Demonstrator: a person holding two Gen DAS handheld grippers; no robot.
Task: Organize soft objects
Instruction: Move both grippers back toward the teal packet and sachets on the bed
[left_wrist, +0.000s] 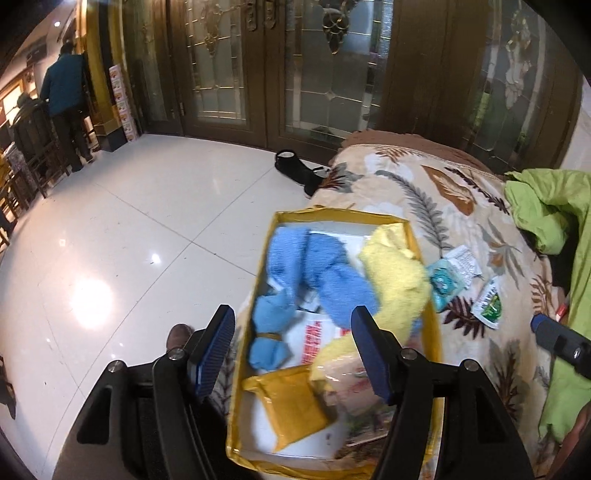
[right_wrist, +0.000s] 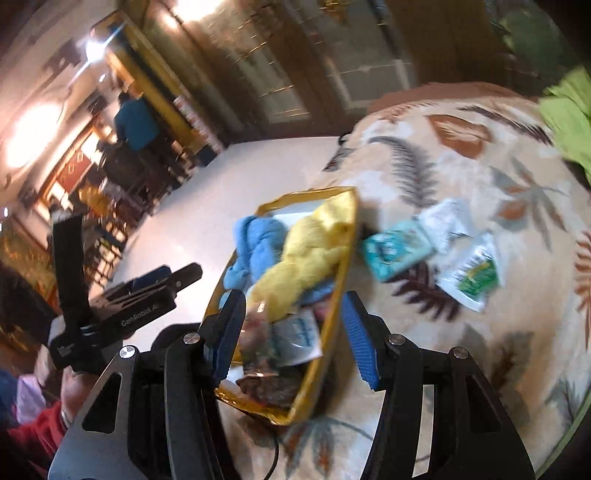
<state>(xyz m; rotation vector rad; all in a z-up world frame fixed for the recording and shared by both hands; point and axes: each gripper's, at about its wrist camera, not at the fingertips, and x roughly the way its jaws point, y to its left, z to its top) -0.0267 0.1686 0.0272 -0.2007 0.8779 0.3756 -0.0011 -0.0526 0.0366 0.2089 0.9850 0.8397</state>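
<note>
Left tool (left_wrist: 293, 350) and right tool (right_wrist: 291, 336), both released above my yellow box (left_wrist: 406, 225); ahead, blue cloth (left_wrist: 306, 266) and yellow cloth (left_wrist: 395, 273) gathered inside, presumably tidied.

The left gripper (left_wrist: 291, 325) points steeply downward, its two blue-padded fingers (left_wrist: 216, 349) standing apart with nothing pressed between the pads. The right gripper (right_wrist: 293, 325) tilts downward too, rolled a little to one side, its blue pads likewise parted and gripping nothing. In the right wrist view the left gripper appears just to the left, seen side-on, with a hand (right_wrist: 75, 387) and a red sleeve (right_wrist: 35, 430) beneath it.
</note>
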